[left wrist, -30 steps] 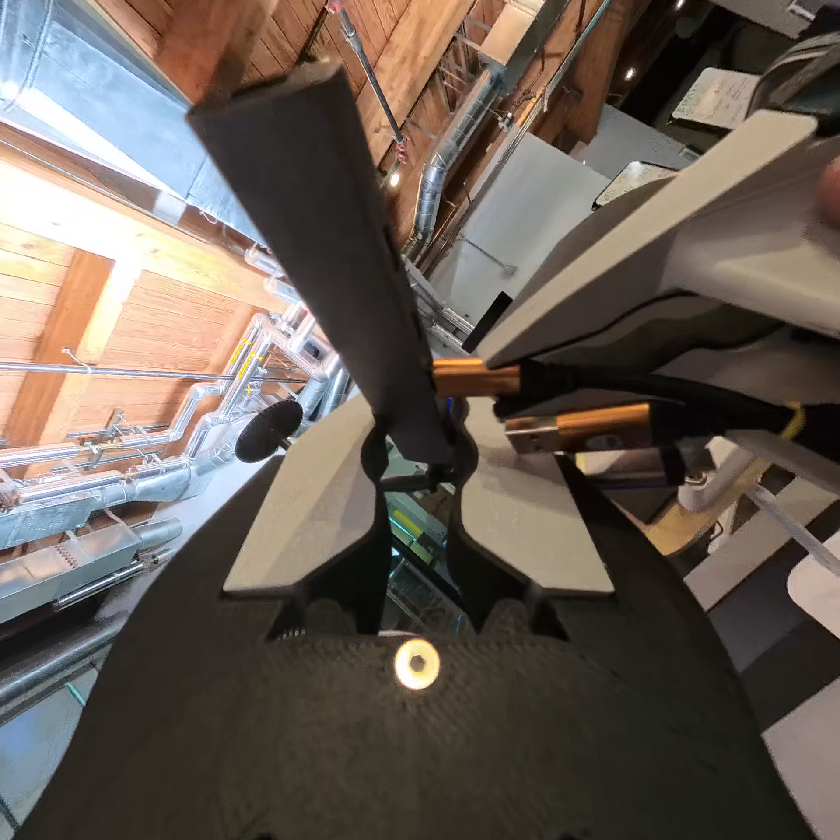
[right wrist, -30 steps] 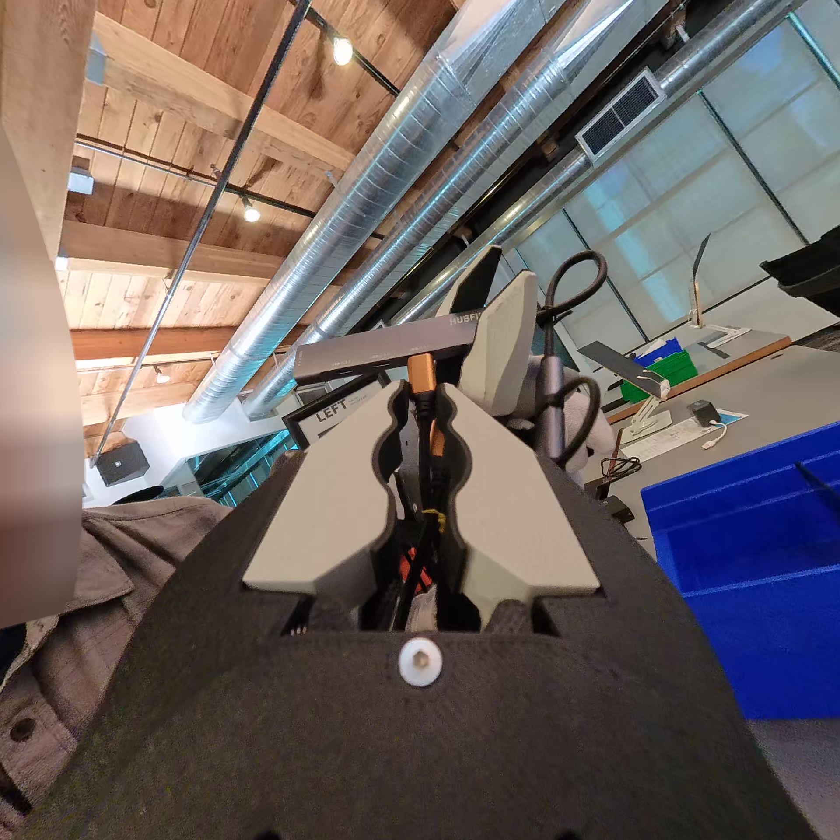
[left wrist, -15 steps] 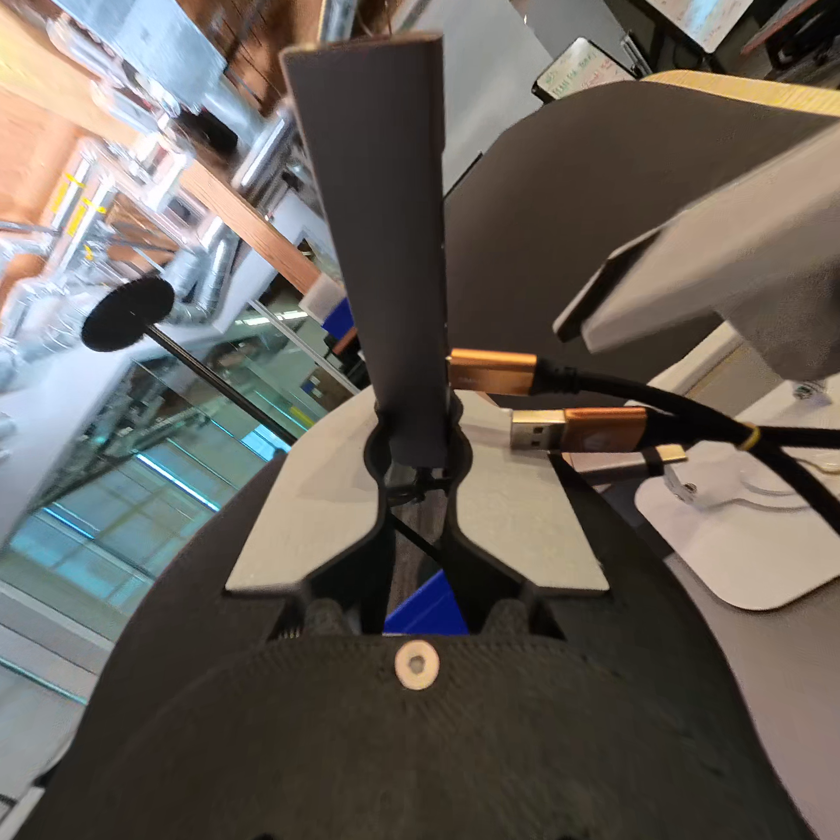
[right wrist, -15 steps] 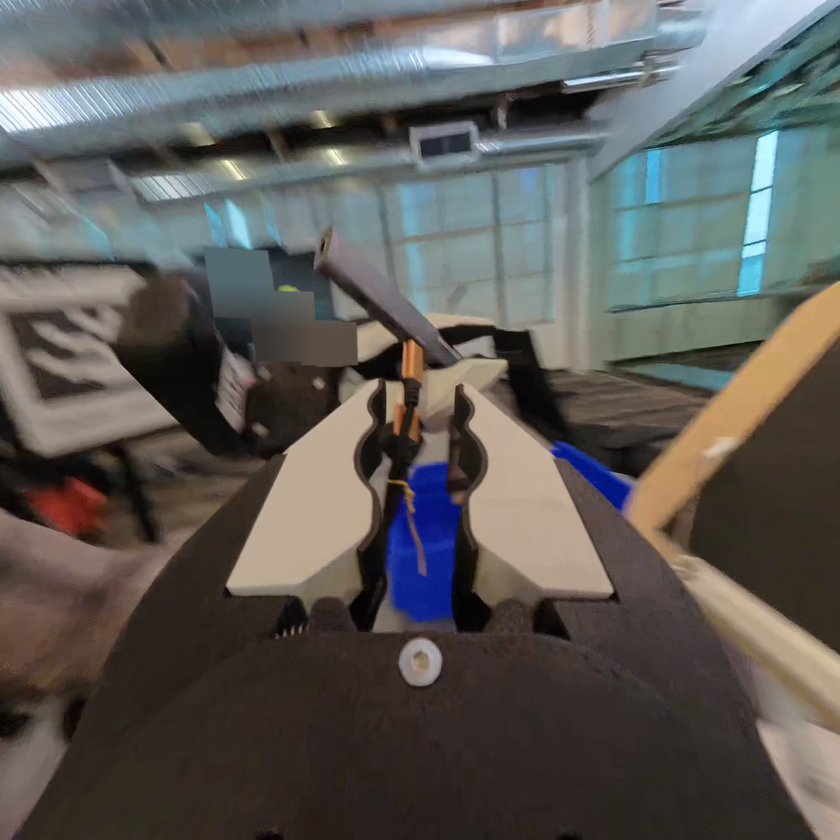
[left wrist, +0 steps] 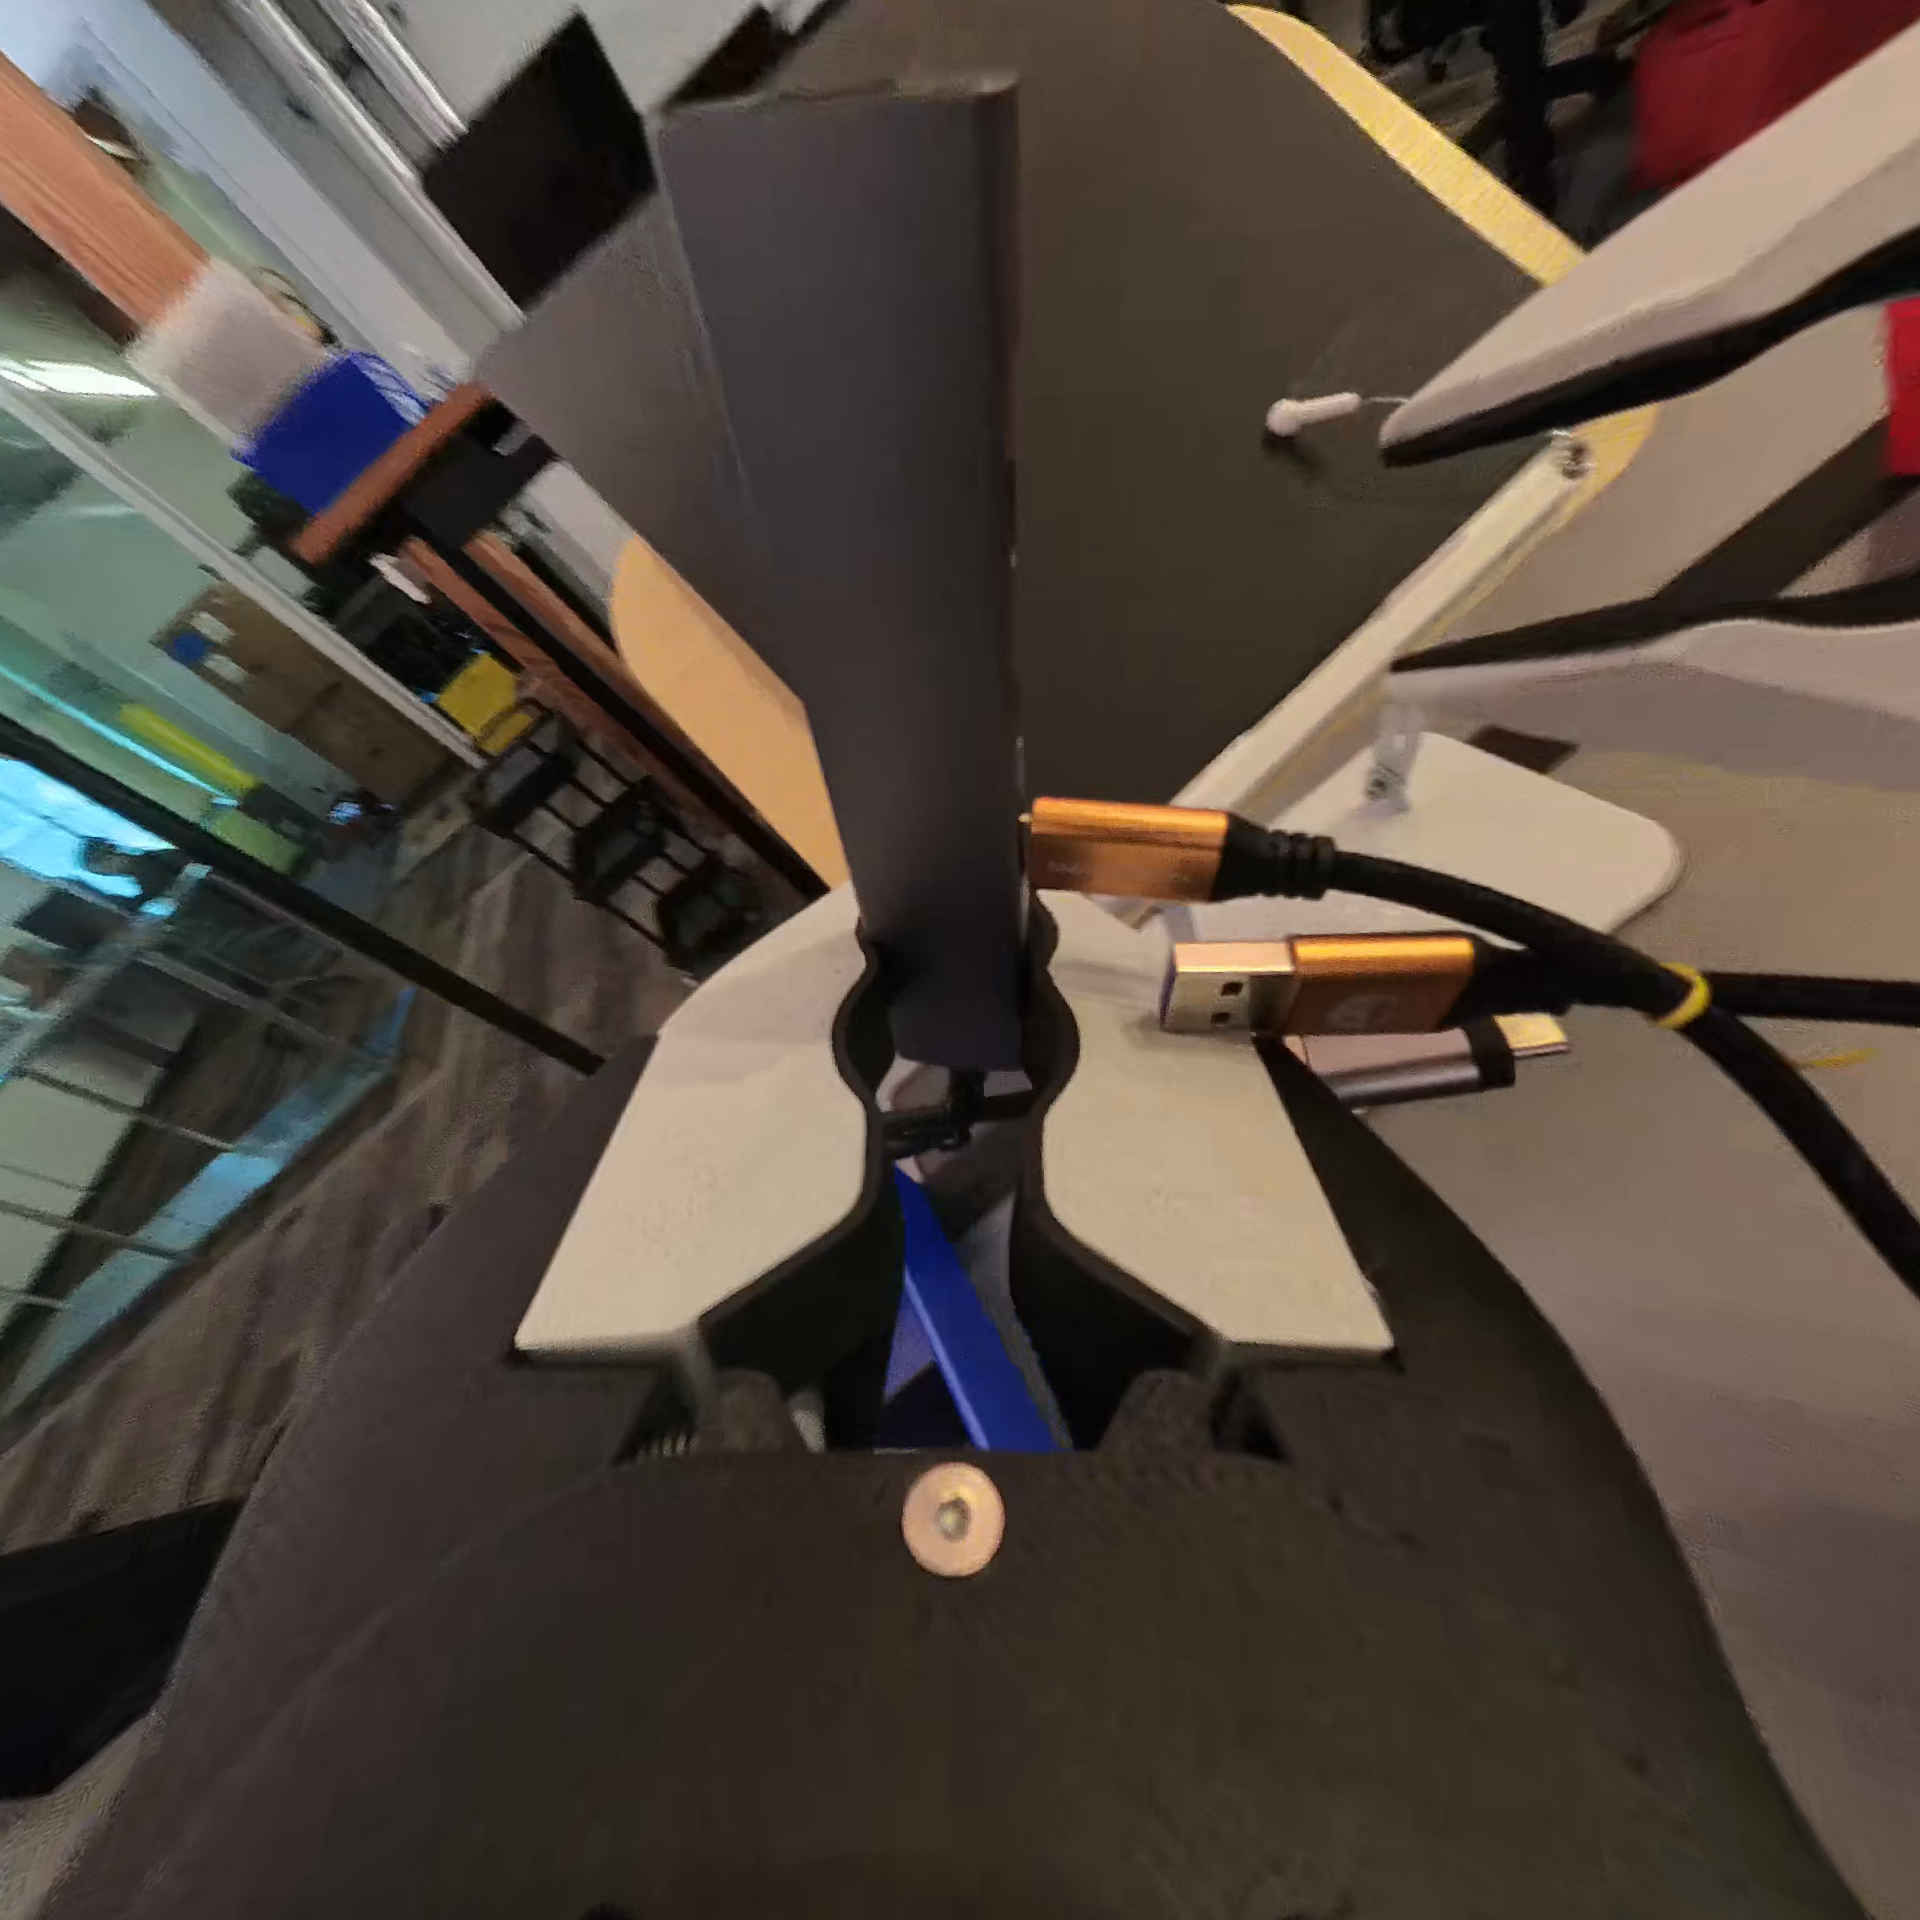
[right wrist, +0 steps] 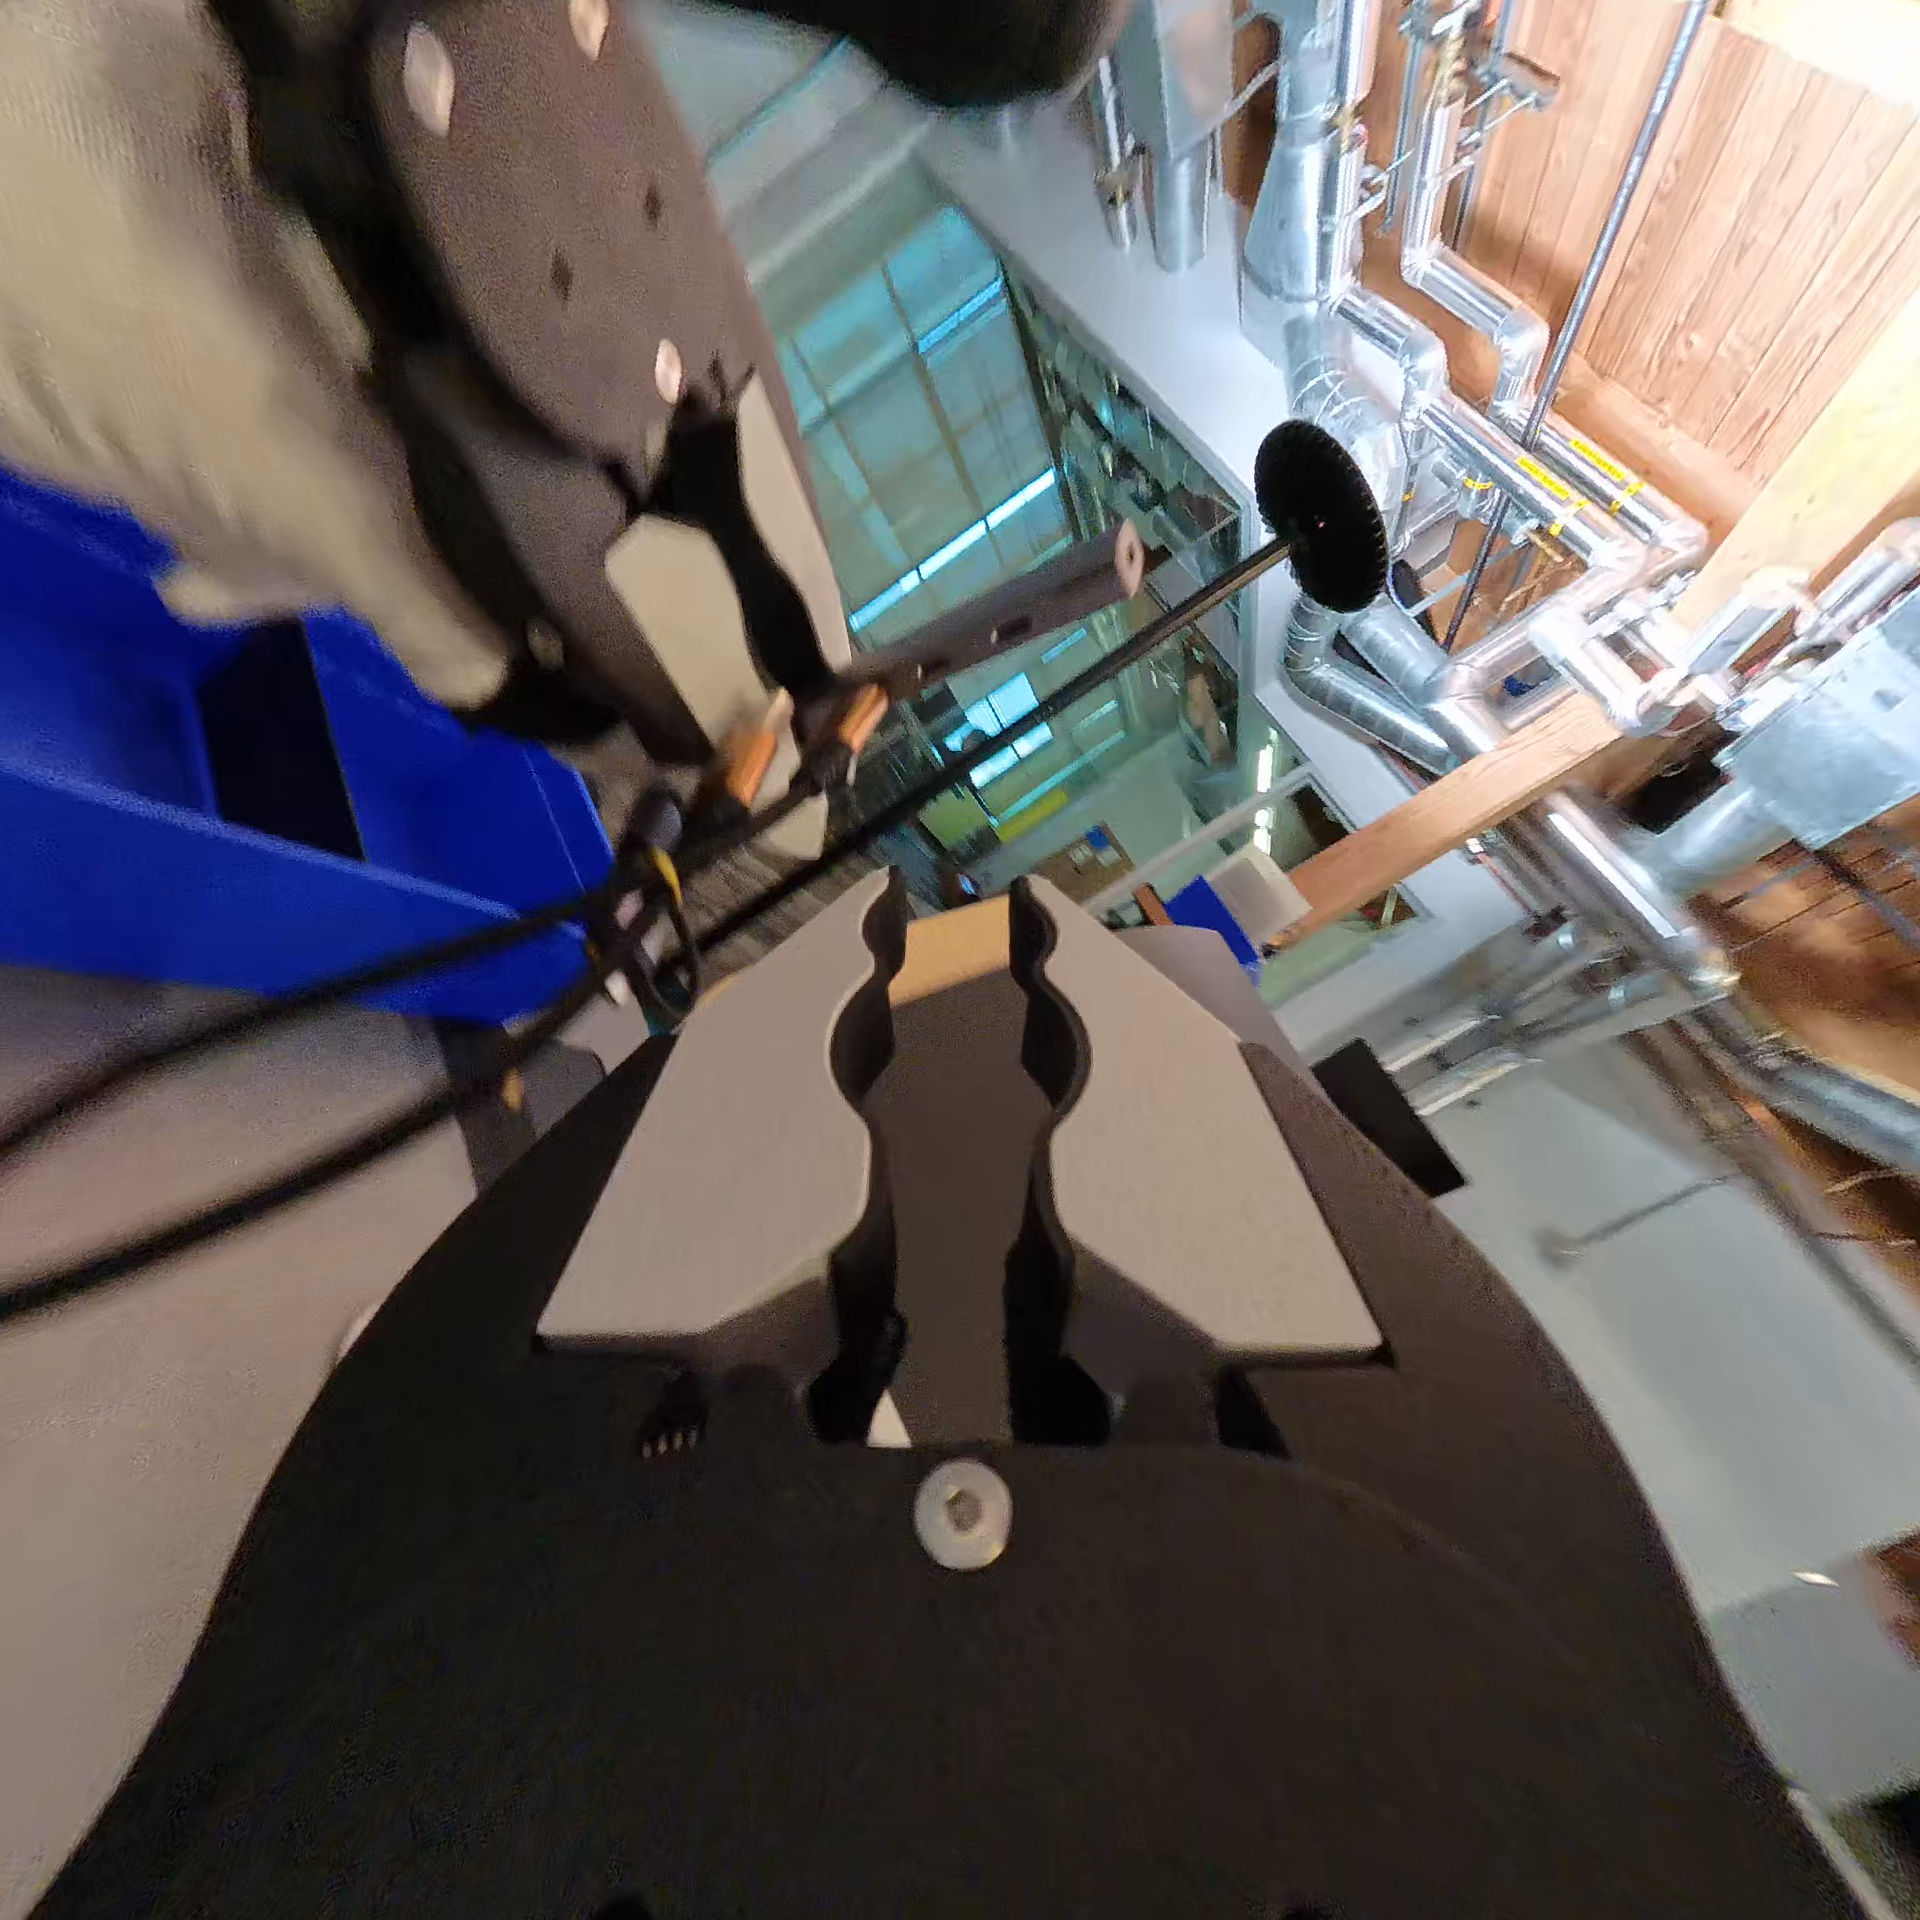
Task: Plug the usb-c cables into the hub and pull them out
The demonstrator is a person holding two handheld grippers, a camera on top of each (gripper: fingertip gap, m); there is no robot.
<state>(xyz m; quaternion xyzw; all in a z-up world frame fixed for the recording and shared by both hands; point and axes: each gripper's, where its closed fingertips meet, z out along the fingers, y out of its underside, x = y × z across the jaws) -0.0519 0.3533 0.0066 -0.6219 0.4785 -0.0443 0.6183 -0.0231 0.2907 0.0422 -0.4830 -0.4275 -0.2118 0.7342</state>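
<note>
nearest us in the left wrist view, a grey table (left wrist: 1714, 1299) runs off to the right, with a blue bin edge (left wrist: 966, 1340) showing between our fingers, then carpet and glass walls farther off. our left gripper (left wrist: 951, 997) is clamped on the lower end of the dark grey hub (left wrist: 852, 520), which stands upright. an orange usb-c plug (left wrist: 1127, 847) sits against the hub's right edge, low down; just below it hang a loose orange usb-a plug (left wrist: 1320, 982) and a grey plug (left wrist: 1423, 1065), apart from the hub. our right gripper (right wrist: 956, 914) has its fingers parted with nothing between them; past it, blurred, we see the blue bin (right wrist: 312, 821), then ducts and wood ceiling (right wrist: 1714, 260). a second ago the right gripper held the black cable (left wrist: 1558, 925) at the hub; it has since let go and swung away, while the left has tipped down from the ceiling toward the table.
</note>
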